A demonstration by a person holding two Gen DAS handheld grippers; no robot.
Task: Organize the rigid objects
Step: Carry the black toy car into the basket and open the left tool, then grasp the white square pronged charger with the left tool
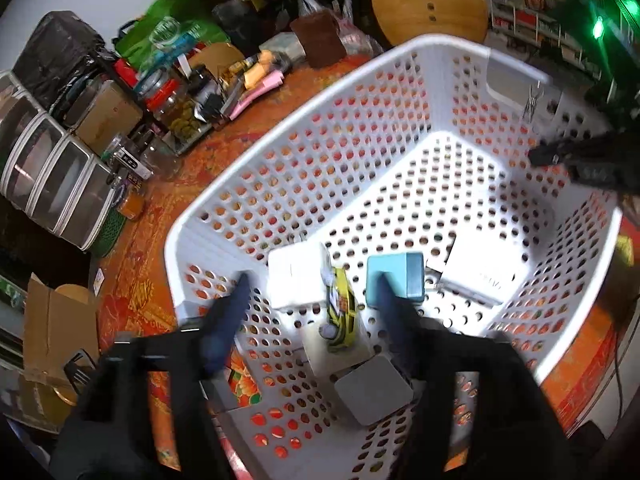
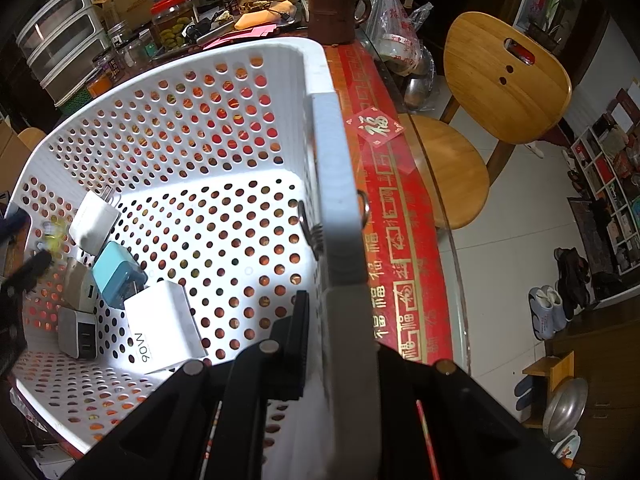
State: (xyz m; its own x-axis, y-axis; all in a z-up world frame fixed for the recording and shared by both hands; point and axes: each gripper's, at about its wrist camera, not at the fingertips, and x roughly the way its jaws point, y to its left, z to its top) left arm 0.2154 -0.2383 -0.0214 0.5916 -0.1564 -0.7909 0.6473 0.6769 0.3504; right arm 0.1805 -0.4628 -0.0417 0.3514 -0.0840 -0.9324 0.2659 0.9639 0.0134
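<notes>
While our left hand-held gripper point(image 1: 312, 280) hangs inside the white perforated basket point(image 1: 304, 152), its two dark fingers stand well apart with nothing pressed between them. Between and just beyond the fingertips lies a small yellow toy car point(image 1: 340, 304) on the basket floor, with a white charger block point(image 1: 294, 280) to its left and a teal charger point(image 1: 396, 278) to its right, the right fingertip overlapping the teal one in our view. A grey adapter point(image 1: 372, 392) lies nearer the camera, and a larger white power brick point(image 1: 476, 276) sits further right. Our right hand-held gripper point(image 2: 340, 304) is clamped shut on the basket's rim, one finger inside the wall and the other hidden behind it. The basket rests on the red-patterned bench point(image 2: 400, 240), beside a wooden chair point(image 2: 504, 80).
</notes>
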